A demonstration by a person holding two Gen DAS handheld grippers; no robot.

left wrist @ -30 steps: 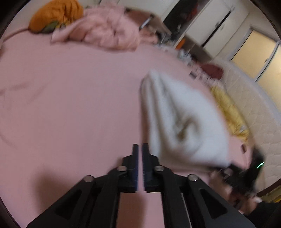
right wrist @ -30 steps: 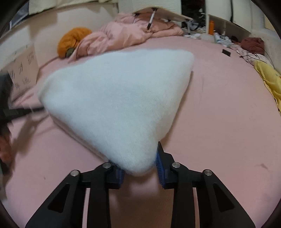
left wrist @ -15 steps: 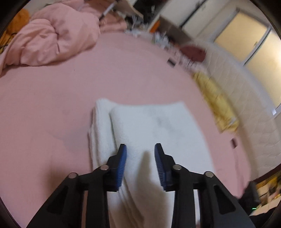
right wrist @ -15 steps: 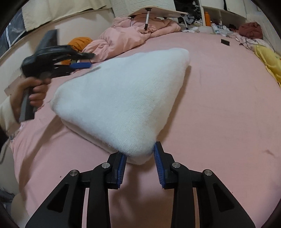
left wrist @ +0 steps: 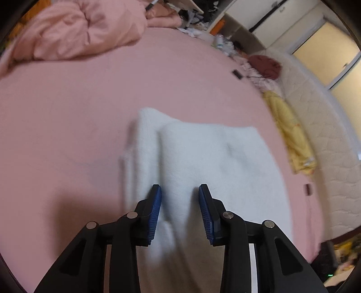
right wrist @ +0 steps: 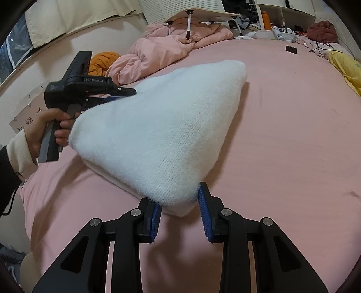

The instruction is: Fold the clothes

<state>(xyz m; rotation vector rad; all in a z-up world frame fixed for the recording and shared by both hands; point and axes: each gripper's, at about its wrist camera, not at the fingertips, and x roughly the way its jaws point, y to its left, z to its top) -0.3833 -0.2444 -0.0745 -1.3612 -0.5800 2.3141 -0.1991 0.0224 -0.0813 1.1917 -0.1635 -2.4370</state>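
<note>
A white fluffy knit garment (right wrist: 162, 128) lies folded in layers on the pink bed (right wrist: 293, 135). It also shows in the left wrist view (left wrist: 214, 157). My right gripper (right wrist: 180, 207) is open, its blue pads on either side of the garment's near corner. My left gripper (left wrist: 180, 207) is open and hovers over the garment's left edge. In the right wrist view the left gripper (right wrist: 117, 94) shows at the garment's far left side, held by a hand.
A rumpled pink duvet (right wrist: 171, 49) and an orange cloth (right wrist: 101, 60) lie at the head of the bed. A yellow garment (left wrist: 291, 135) lies along the bed's right edge. A small folding table (right wrist: 203, 15) stands on the duvet. Small dark objects (right wrist: 291, 49) lie on the sheet.
The garment has been laid down on the bed. My left gripper opened and moved in over its left edge. My right gripper stays open at the near corner.
</note>
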